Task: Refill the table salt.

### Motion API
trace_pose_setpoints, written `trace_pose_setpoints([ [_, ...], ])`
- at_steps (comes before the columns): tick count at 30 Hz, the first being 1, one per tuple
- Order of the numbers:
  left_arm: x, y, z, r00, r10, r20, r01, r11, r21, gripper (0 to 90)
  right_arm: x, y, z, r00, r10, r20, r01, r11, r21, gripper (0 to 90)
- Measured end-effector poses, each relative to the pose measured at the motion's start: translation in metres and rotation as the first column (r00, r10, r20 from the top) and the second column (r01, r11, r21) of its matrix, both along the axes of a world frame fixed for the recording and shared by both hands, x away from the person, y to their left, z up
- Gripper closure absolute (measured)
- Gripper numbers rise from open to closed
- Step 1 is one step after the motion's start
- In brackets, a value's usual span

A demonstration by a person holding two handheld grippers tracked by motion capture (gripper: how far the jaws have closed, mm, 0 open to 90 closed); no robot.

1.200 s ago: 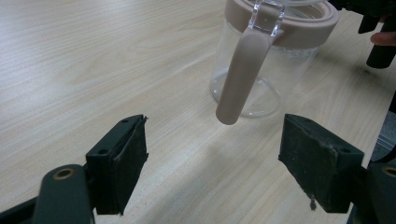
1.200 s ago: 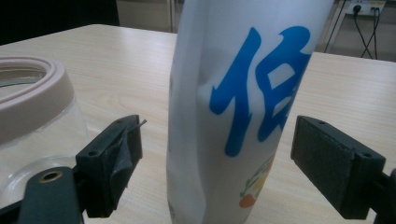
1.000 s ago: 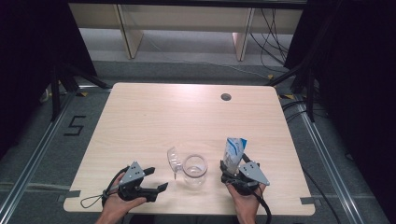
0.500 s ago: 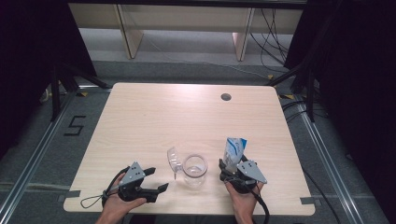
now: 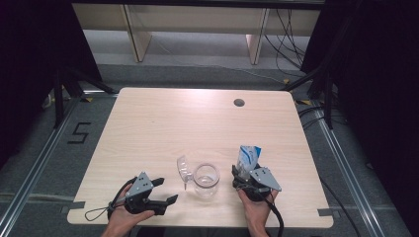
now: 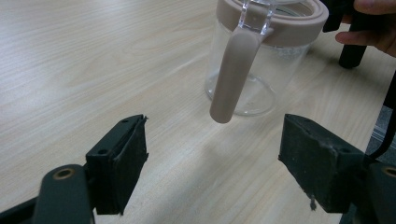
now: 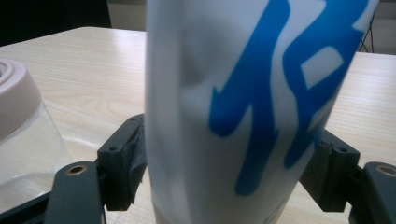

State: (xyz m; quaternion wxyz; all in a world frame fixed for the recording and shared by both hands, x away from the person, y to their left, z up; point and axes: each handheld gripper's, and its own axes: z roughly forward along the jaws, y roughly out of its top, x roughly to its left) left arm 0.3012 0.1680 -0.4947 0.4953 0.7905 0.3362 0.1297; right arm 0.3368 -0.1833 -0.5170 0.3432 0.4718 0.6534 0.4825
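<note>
Table (image 5: 163, 118) far half bare; jar (image 5: 206, 179) stands near front edge.

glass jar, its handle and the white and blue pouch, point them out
glass jar (image 5: 206, 177), high view, open mouth
handle (image 6: 232, 74), left gripper view, beige grip
white and blue pouch (image 7: 243, 107), right gripper view, printed front

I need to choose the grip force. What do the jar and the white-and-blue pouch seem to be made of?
The jar looks like clear glass or hard plastic: the table shows through its glossy wall. Its rim band and handle look like matte beige silicone or plastic. The pouch looks like thin, smooth plastic film, white with blue print, bulging softly between the right gripper's fingers.
</note>
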Motion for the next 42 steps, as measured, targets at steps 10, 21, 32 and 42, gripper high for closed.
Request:
trace_pose_setpoints([
  [10,0.0,0.0,0.0,1.0,-0.003,-0.001,0.003,1.0,0.0,22.7,0.005,-0.001,0.001,0.9999,-0.011,0.001,0.012,0.9995,-0.029,30.6],
  [21,0.0,0.0,0.0,1.0,0.0,0.0,0.0,1.0,0.001,22.7,0.011,-0.002,0.0,0.9993,0.035,0.016,-0.034,0.9989,-0.033,40.8],
  [32,0.0,0.0,0.001,1.0,0.001,0.005,-0.001,1.0,0.003,23.1,0.017,-0.009,0.003,0.996,0.089,0.005,-0.089,0.9956,-0.03,44.3],
  [42,0.0,0.001,0.001,1.0,0.01,-0.002,-0.01,1.0,-0.001,23.1,0.025,-0.02,0.013,0.9826,0.186,0.0,-0.186,0.9822,-0.027,44.9],
])
